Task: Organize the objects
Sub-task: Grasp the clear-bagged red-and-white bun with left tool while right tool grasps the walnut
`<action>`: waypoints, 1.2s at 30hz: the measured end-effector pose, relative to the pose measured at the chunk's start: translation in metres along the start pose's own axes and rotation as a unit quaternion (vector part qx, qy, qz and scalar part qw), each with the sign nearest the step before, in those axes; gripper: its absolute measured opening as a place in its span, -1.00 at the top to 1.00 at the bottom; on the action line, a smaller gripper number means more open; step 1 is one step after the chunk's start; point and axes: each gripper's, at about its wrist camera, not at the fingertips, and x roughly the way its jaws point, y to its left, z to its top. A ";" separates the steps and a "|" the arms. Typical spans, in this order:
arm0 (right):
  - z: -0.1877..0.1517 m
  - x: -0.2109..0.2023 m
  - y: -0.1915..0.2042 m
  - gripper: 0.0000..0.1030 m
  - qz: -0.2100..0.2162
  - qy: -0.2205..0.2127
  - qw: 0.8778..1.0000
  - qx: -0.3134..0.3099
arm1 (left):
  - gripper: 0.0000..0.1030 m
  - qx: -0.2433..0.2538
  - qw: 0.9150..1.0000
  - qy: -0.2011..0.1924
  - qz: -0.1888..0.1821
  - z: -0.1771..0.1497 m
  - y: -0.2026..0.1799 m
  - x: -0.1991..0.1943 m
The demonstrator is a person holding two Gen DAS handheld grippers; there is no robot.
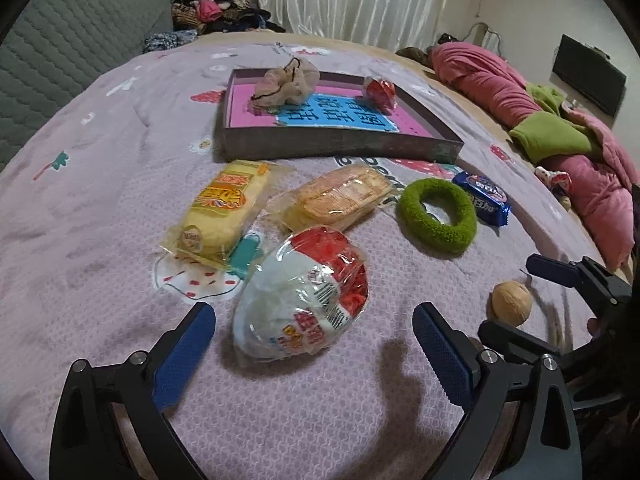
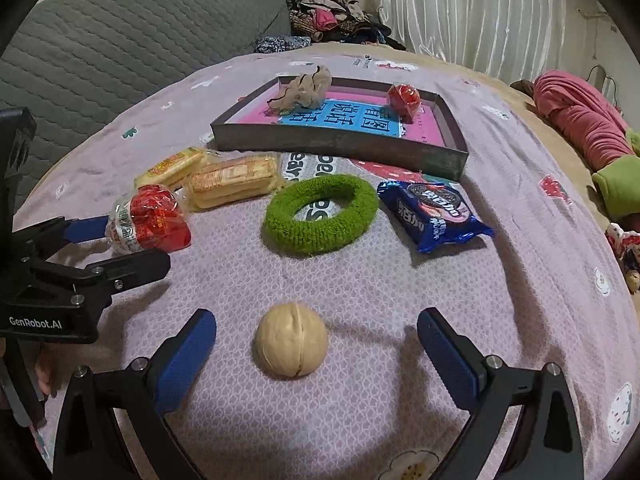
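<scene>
Bedspread of lilac quilted cloth (image 2: 360, 288) carries everything. Farthest on it sits the shallow dark rectangular box with a pink and blue printed floor (image 2: 336, 144), holding a crumpled beige cloth pouch (image 2: 306, 88) and a small red-wrapped sweet (image 2: 404, 98). Just in front of the box lie two yellow cracker packets (image 2: 208, 174), a fuzzy green ring (image 2: 320, 212) and a blue biscuit wrapper (image 2: 434, 216). Nearer than the ring, the red-and-white snack bag (image 1: 304, 292) lies between the spread fingers of the left gripper (image 1: 312, 340), untouched. Well in front of the box, the round tan walnut (image 2: 292, 338) rests between the wide-open right gripper (image 2: 316, 344).
</scene>
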 end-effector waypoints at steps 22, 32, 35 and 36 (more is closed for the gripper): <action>-0.003 0.002 0.004 0.06 0.037 0.009 0.999 0.002 | -0.16 0.000 1.000 0.012 -0.029 -0.002 -0.007 0.005; -0.005 -0.004 0.005 0.35 0.059 0.012 0.998 0.000 | -0.15 -0.002 0.999 0.009 -0.031 -0.003 -0.007 0.001; -0.005 -0.006 0.008 0.35 0.061 0.011 0.998 -0.002 | -0.15 0.000 1.000 0.006 -0.029 -0.004 -0.008 -0.001; -0.005 -0.007 0.008 0.35 0.064 0.009 0.998 -0.001 | -0.15 0.001 1.000 0.005 -0.029 -0.004 -0.010 -0.001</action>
